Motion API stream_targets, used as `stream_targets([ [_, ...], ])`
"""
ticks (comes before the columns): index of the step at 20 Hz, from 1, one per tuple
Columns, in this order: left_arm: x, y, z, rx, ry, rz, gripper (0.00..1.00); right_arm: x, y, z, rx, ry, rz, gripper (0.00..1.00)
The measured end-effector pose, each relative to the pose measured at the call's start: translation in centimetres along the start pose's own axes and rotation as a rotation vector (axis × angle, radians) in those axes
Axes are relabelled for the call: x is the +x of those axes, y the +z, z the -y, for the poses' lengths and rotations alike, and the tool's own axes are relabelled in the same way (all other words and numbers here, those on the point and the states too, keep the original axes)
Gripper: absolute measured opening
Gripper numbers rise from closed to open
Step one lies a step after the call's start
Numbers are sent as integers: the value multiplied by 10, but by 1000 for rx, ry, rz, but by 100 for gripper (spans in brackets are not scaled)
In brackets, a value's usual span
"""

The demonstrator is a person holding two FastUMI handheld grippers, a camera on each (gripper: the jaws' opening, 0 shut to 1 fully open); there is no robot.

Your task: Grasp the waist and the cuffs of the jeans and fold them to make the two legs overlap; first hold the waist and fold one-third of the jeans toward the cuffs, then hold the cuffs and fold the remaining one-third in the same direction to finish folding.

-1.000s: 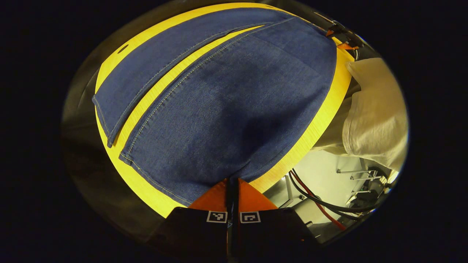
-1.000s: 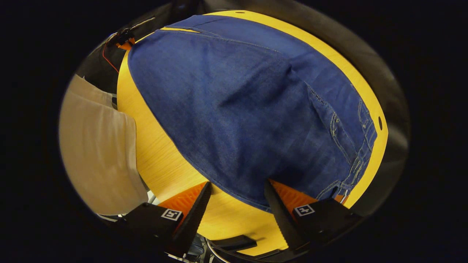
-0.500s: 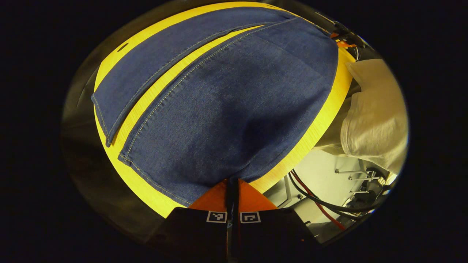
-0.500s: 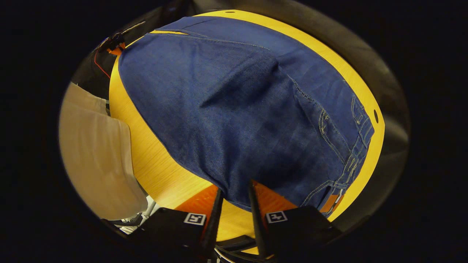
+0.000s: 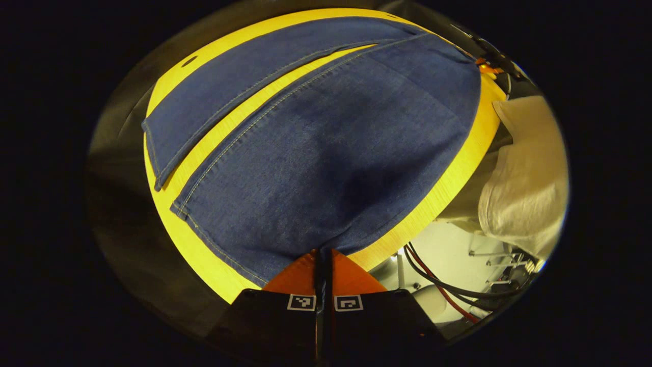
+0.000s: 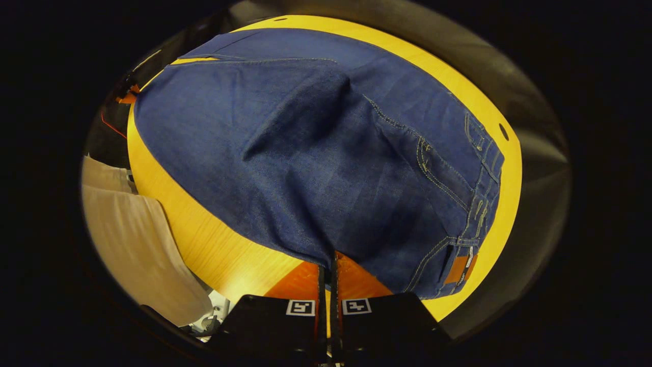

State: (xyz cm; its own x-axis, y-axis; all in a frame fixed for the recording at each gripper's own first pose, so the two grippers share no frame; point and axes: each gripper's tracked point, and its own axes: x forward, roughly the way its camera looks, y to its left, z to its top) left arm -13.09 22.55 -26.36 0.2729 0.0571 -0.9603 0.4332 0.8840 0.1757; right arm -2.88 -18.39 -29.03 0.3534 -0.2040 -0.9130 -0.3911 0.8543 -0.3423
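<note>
Jeans flat on yellow desk, legs apart; left tongs pinch near leg's edge, right tongs pinch edge near waist (both pressed together), ready to lift leg over leg

Bench: yellow wood-grain top, rounded edge, with a small dark hole near its far rim; in the right gripper view a similar hole sits near the right rim of the bench. Black and red cables run below the near right edge of the bench. Pale cloth hangs at right; pale cloth at left in the right gripper view.
</note>
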Motion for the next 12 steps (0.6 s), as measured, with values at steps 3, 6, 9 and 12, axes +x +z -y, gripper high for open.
stream_targets([
  [3,-1,1,-3,-11,18,38,0,0,3,-2,-49,-57,17,5],
  [6,0,0,-4,23,76,88,0,-6,0,-1,-34,-118,24,0],
  [9,-4,1,-4,-45,119,100,0,-11,3,3,62,-169,52,3],
  [12,-22,24,-4,-189,152,258,0,-35,15,15,196,-234,133,2],
])
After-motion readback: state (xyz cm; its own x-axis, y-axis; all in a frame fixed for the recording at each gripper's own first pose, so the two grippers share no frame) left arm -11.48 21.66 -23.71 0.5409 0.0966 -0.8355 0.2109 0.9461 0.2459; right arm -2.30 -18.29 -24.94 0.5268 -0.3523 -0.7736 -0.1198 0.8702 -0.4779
